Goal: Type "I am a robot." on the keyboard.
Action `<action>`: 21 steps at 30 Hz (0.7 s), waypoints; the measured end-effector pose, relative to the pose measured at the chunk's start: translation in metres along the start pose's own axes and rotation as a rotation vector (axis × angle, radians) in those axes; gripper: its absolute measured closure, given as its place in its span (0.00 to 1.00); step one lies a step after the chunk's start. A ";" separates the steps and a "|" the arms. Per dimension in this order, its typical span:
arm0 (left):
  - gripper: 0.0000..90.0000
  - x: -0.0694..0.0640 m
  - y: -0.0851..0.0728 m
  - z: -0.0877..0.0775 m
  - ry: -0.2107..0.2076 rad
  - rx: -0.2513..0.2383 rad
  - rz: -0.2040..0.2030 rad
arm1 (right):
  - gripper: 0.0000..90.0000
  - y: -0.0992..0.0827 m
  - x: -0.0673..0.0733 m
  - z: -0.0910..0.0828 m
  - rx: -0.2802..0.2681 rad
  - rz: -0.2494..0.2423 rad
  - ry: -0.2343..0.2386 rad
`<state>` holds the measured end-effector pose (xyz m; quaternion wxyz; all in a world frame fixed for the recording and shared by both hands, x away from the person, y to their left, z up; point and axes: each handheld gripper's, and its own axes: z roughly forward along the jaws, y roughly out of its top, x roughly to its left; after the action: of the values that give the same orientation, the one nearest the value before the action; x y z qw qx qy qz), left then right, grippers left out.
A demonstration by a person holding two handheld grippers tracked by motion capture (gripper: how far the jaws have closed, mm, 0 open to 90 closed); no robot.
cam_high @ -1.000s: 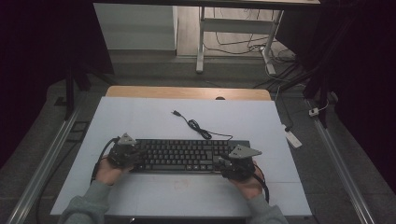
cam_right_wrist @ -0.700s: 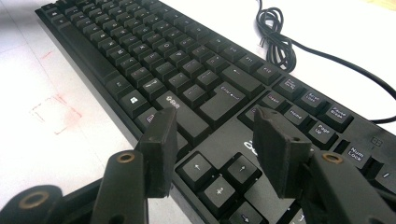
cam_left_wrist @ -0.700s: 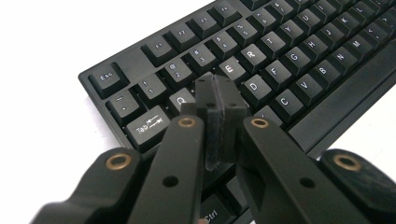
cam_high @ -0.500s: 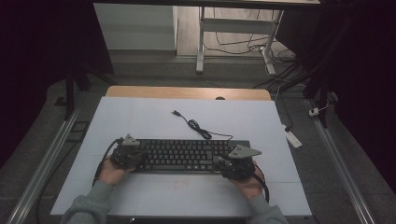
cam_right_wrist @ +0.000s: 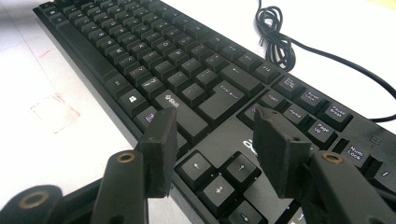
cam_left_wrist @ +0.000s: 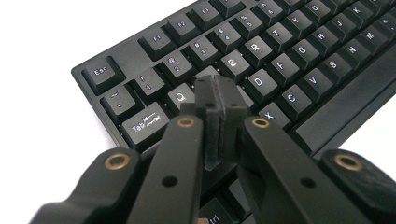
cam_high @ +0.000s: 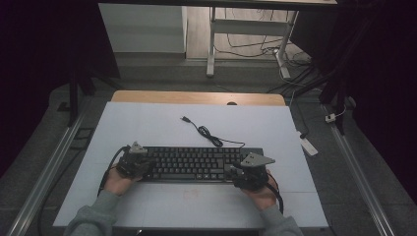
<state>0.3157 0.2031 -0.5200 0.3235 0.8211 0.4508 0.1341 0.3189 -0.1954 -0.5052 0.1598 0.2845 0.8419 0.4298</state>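
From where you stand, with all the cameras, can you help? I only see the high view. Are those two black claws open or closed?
Observer: The left gripper is shut, its jaws pressed together over the keyboard near the Q and W keys.
Operator: And the other claw?
Observer: The right gripper is open, above the arrow keys.
Operator: Is it holding anything?
Observer: No, nothing sits between its jaws.

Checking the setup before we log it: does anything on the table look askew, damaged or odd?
Nothing stands out. The keyboard lies flat and square on the table, keys intact where visible, with its cable loosely coiled behind, unplugged.
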 end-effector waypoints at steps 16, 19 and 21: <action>0.74 0.001 0.002 -0.015 -0.049 -0.090 -0.020 | 0.56 0.000 -0.001 -0.002 -0.004 0.000 -0.007; 0.59 0.001 0.003 -0.022 -0.067 -0.112 -0.035 | 0.56 0.000 -0.001 -0.001 -0.005 -0.002 -0.003; 0.49 0.000 0.005 -0.024 -0.106 -0.099 -0.041 | 0.56 0.000 -0.001 -0.001 -0.002 -0.001 -0.002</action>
<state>0.3067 0.2114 -0.4989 0.3896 0.8008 0.4424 0.1060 0.3190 -0.1964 -0.5043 0.1613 0.2842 0.8415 0.4302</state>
